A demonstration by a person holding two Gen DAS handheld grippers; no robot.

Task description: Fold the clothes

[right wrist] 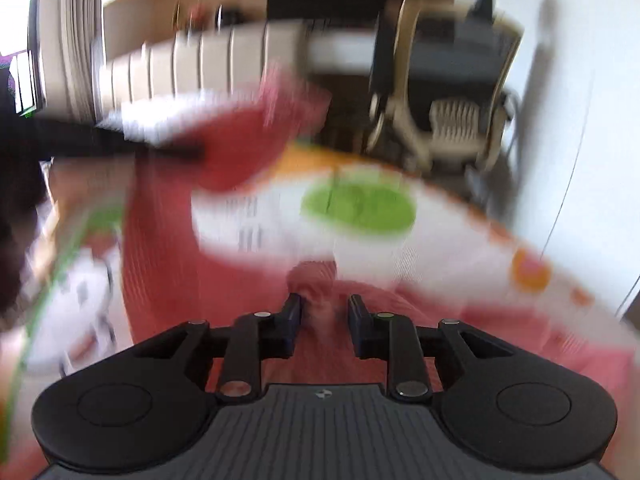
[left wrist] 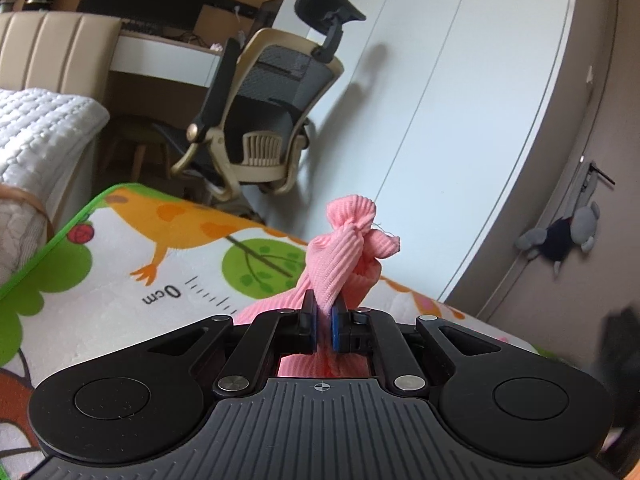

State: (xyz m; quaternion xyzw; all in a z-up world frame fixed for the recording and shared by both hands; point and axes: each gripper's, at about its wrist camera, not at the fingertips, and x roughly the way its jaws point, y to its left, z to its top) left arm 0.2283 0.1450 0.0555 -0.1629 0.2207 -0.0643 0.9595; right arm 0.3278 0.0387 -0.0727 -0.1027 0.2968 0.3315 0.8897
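Note:
A pink ribbed garment [left wrist: 340, 256] is pinched between my left gripper's [left wrist: 323, 320] blue pads, and a bunched tip sticks up past the fingertips. The rest of it hangs down behind the fingers. The right wrist view is heavily motion-blurred. There my right gripper [right wrist: 323, 314] stands with its fingers apart over the pink garment [right wrist: 168, 280], which spreads across the mat beneath it. A fold of the cloth lies in the gap, but the fingers do not clamp it. Further left in that view, a raised part of the garment [right wrist: 248, 148] hangs from a dark blurred shape.
A colourful play mat [left wrist: 120, 280] with a bird, a tree and a ruler print covers the floor. An office chair [left wrist: 264, 120] stands beyond it by a desk. A bed [left wrist: 36, 128] lies at the left, white wardrobe doors [left wrist: 460, 120] at the right.

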